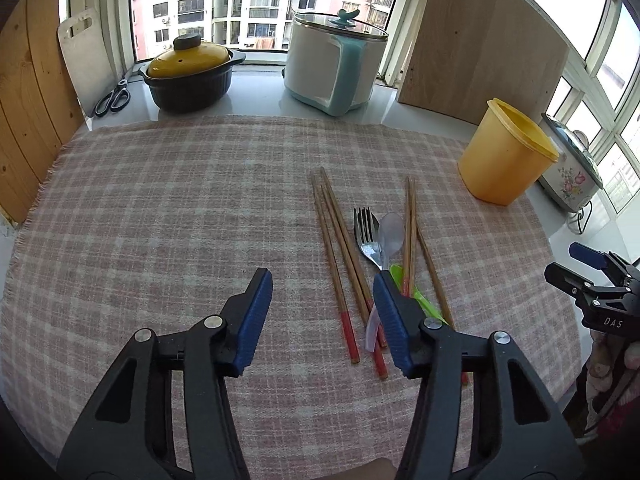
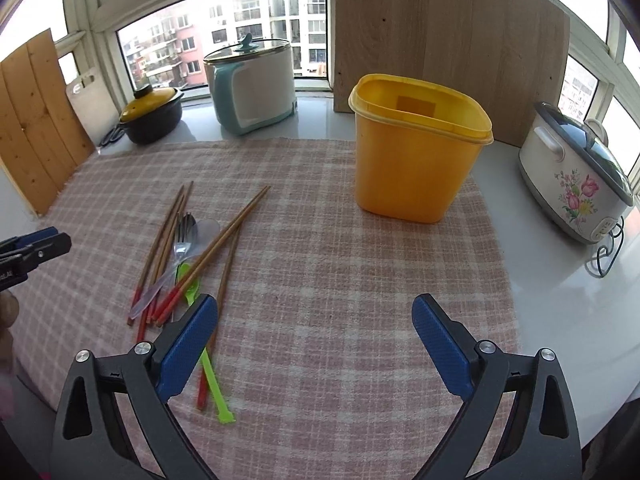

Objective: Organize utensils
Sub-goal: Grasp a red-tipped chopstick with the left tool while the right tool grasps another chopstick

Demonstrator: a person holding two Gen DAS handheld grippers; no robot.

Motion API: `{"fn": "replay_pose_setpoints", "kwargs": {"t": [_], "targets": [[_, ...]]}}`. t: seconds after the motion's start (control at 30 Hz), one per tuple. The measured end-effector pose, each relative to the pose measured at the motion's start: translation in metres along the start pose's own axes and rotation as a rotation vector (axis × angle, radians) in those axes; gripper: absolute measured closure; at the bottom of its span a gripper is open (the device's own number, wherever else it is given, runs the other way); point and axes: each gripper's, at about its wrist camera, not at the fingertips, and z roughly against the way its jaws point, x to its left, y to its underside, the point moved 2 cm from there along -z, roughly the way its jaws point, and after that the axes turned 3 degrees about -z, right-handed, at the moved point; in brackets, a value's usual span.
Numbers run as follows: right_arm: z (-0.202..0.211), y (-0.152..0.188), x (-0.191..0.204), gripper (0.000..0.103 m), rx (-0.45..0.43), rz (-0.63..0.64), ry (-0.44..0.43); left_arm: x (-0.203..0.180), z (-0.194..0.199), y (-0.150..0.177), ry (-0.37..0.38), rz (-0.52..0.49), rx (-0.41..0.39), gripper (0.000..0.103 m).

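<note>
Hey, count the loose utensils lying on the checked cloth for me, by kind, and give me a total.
Chopsticks: 6
Metal fork: 1
Clear plastic spoon: 1
Green plastic spoon: 1
Total: 9

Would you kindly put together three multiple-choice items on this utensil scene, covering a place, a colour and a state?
1. Where does the metal fork lie?
A. inside the tub
B. among the chopsticks on the checked cloth
C. on the windowsill

2. What colour is the plastic tub?
A. yellow
B. blue
C. white

3. How is the right gripper?
A. shut on a chopstick
B. shut on the fork
C. open, holding nothing

Answers: 1 B, the fork rests between red-tipped wooden chopsticks on the cloth. 2 A, its walls and rim are yellow. 3 C, its blue pads stand wide apart over bare cloth.
</note>
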Motion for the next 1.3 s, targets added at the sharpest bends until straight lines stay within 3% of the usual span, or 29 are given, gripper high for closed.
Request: {"fn": "replay_pose_setpoints", "kwargs": {"t": [0.1,0.17,0.3,0.4,0.5,0.63,0.7,1.0,1.3], "targets": [[-0.015,-0.004,0.008,0.022,0.046,0.011,-0.044,0.0,-0.021,-0.002,0.012,0.004,0.035,0.057],[-0.026,-0.008,0.014,0.025,0.076,0.013,-0.076,0.002,-0.033,-0.002,0.028,0.01,0.059,0.058],[-0.051,-0.012,0.028,0.041,0.149,0.02,-0.127,0.004,-0.056,-0.004,0.056,0.021,0.115,0.072],[-0.069,-0.014,0.036,0.046,0.2,0.018,-0.165,0.006,-0.071,-0.007,0.081,0.042,0.139,0.078],[-0.086,-0.015,0.042,0.058,0.245,0.004,-0.175,0.008,-0.082,-0.012,0.099,0.059,0.16,0.08],[-0.102,-0.018,0.049,0.062,0.277,0.001,-0.181,0.01,-0.097,-0.019,0.078,0.058,0.177,0.083],[-0.109,-0.019,0.05,0.07,0.296,-0.006,-0.187,0.011,-0.106,-0.022,0.069,0.06,0.187,0.086],[-0.126,-0.022,0.059,0.078,0.34,-0.006,-0.193,0.008,-0.125,-0.031,0.055,0.033,0.21,0.089],[-0.135,-0.023,0.07,0.085,0.356,0.047,-0.142,0.003,-0.13,-0.033,0.037,-0.002,0.21,0.094]]}}
